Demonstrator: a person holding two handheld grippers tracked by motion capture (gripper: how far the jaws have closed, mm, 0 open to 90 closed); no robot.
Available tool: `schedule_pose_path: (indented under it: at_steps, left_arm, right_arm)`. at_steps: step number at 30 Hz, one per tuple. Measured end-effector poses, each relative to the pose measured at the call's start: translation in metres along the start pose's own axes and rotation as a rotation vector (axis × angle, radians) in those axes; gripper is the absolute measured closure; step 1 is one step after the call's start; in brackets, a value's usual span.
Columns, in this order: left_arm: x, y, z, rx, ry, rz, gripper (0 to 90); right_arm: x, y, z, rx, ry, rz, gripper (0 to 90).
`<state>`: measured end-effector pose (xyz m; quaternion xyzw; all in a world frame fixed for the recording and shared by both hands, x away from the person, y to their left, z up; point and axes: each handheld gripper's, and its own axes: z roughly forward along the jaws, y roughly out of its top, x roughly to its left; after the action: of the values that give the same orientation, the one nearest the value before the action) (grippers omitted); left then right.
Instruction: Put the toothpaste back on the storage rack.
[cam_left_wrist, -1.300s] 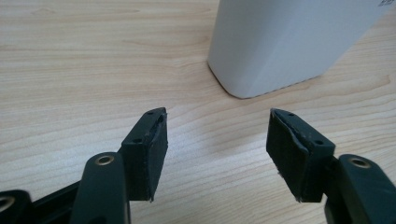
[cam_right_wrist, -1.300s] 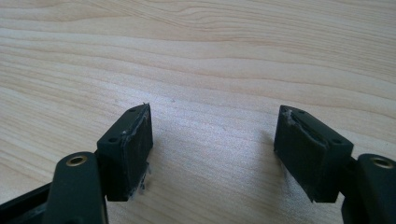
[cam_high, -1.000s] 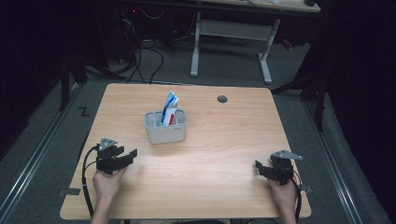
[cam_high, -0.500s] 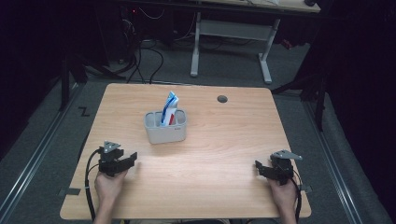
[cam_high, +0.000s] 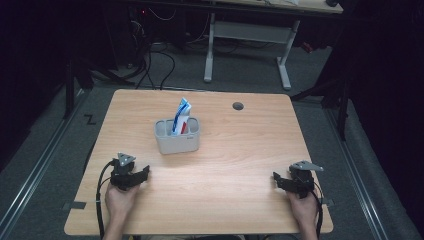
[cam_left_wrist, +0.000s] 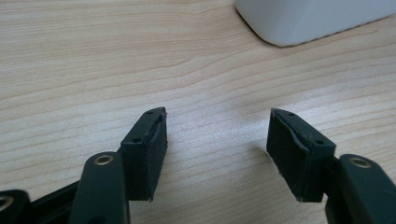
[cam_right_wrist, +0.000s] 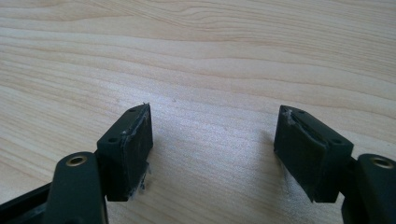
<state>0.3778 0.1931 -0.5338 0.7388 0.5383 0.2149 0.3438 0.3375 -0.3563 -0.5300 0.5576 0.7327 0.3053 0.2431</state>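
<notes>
A dark room with cables and a second desk frame lies beyond the pale wooden table (cam_high: 240, 150) I am working over. My landmark is the grey caddy (cam_high: 177, 136), which stands on the table a little toward the left of its middle, with a blue-and-white tube (cam_high: 180, 114) standing up out of it, its long axis nearly upright and leaning slightly away from me. My left gripper (cam_high: 131, 176) rests on the wood just short of the caddy, toward me and to its left, jaws spread with nothing between them; in the left gripper view the caddy's rounded corner (cam_left_wrist: 308, 21) sits ahead and to the right. My right gripper (cam_high: 291, 183) lies well apart from the caddy, toward me and far to its right, jaws likewise spread and empty. I judge the left the nearer hand for a reach up and over the rim.
</notes>
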Motion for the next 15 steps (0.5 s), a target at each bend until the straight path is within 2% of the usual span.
schedule_pose_path:
  at_steps: [2, 5, 15]
  left_arm:
    - [-0.0017, -0.0003, 0.0004, -0.004, -0.002, 0.001, 38.7]
    - [-0.0064, -0.0020, 0.0014, -0.007, 0.014, 0.052, 37.5]
    - [-0.0075, -0.0014, 0.0031, -0.008, 0.042, 0.024, 32.2]
  right_arm:
    - [0.0000, 0.0000, 0.0000, 0.000, -0.001, 0.000, 28.0]
    - [-0.0001, -0.0001, 0.0000, 0.000, -0.001, -0.001, 28.0]
    - [-0.0002, -0.0002, 0.0000, -0.001, 0.000, -0.002, 28.0]
